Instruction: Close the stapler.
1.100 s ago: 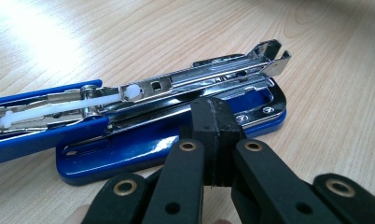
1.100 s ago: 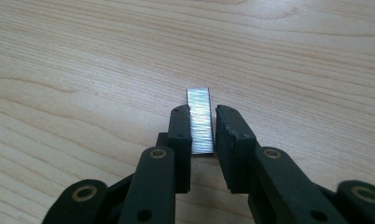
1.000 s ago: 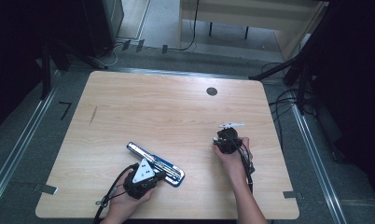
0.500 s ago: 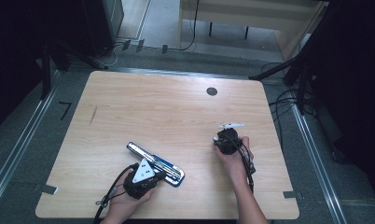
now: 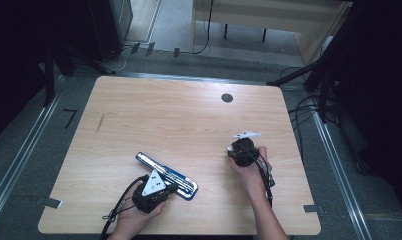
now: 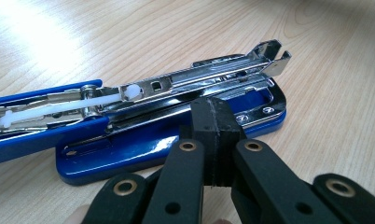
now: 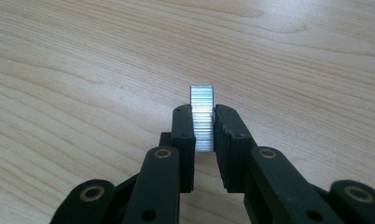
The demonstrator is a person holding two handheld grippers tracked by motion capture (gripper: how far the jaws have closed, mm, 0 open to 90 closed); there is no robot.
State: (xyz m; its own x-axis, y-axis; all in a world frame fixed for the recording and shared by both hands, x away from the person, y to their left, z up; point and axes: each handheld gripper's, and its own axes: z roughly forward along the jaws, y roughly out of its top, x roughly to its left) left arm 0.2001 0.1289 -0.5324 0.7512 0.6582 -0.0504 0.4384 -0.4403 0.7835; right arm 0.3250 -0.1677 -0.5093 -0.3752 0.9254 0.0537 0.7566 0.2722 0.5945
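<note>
The wooden table [image 5: 189, 125] is big, and most of its top is bare, so there is lots of room to move at the back and in the middle. Both hands work near the front edge. A small dark round spot [image 5: 227, 98] sits far back.

A blue stapler [image 5: 166, 175] lies flat near the front left, flipped open so its shiny metal track [image 6: 209, 79] shows. The left claw [image 5: 170, 188] is pressed together with nothing in it. Its tip sits at the blue base of the stapler.

The right claw [image 5: 235, 150] is well apart from the stapler, over bare wood. It is clamped on a little silver strip of staples [image 7: 202, 116].

The right gripper view shows the strip standing up between the pads. From high up, the strip is too small to make out.
</note>
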